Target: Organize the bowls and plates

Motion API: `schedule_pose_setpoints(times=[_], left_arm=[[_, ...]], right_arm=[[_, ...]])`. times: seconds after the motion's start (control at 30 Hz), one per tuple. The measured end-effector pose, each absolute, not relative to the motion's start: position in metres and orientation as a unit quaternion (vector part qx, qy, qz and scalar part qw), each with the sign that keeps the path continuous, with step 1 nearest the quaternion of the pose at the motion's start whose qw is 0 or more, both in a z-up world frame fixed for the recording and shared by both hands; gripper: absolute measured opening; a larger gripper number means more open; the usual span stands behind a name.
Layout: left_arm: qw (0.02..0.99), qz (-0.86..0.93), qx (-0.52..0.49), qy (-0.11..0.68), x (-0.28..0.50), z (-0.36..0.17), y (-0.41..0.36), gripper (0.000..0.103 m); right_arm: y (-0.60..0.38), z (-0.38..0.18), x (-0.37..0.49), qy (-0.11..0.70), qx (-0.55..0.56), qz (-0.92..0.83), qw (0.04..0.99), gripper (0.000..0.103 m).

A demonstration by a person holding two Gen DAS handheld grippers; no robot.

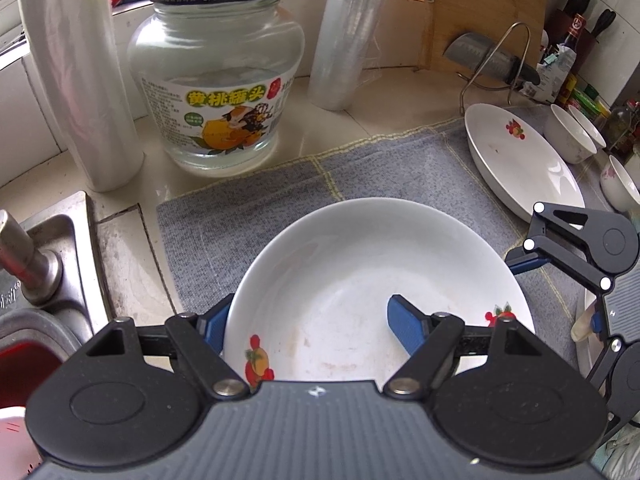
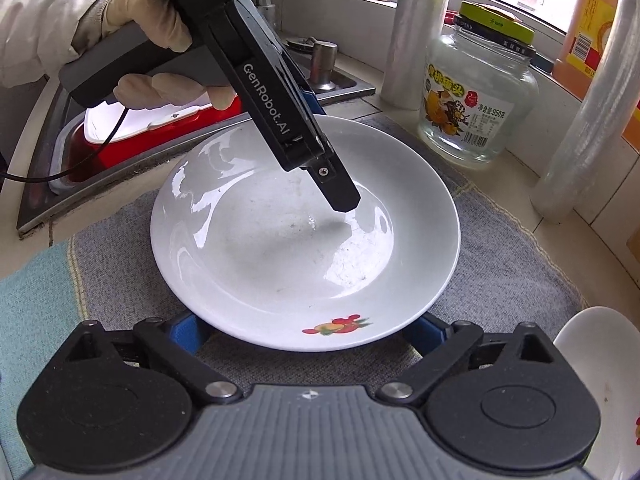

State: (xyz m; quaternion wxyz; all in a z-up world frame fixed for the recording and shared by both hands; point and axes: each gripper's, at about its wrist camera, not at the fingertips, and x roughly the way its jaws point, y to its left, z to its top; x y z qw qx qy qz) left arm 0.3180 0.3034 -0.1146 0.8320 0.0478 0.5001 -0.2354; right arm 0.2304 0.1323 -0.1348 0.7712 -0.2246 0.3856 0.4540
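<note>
A tiled kitchen counter by a window carries a grey cloth mat (image 1: 400,172), with the steel sink (image 1: 60,240) at its left and a clutter of bottles at the far right. On the mat's near middle sits the white plate (image 1: 360,264), a shallow dish with fruit decals on its rim, flat on the cloth.

The left gripper (image 1: 316,320) straddles the plate's near-left rim: one blue finger lies outside and under the edge, the other reaches over into the bowl of the plate. Its jaws are half open around the rim; whether the pads actually press the porcelain I cannot tell. The right gripper (image 2: 310,332) faces the same plate from the opposite side, its jaws spread wide, both blue fingers low on the mat under the overhanging rim and gripping nothing.

The second plate (image 1: 520,160) lies further right on the mat, with small bowls (image 1: 568,132) just beyond it, so the plate in hand probably has to travel rightward to stack there. The left gripper is the one already on the rim; the right one stands between the two plates and would likely need to clear away.

Open mat lies on the far side. A glass jar (image 1: 216,92) and two film rolls (image 1: 348,32) stand close behind, and the sink edge is near on the left.
</note>
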Motion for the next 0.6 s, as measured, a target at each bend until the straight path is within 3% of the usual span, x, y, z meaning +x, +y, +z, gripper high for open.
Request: schedule_pose_setpoints(times=[0.6], left_arm=[[0.840, -0.229, 0.057, 0.489, 0.307, -0.097, 0.300, 0.079]], right_arm=[[0.128, -0.114, 0.220, 0.359, -0.225, 0.457, 0.782, 0.095]])
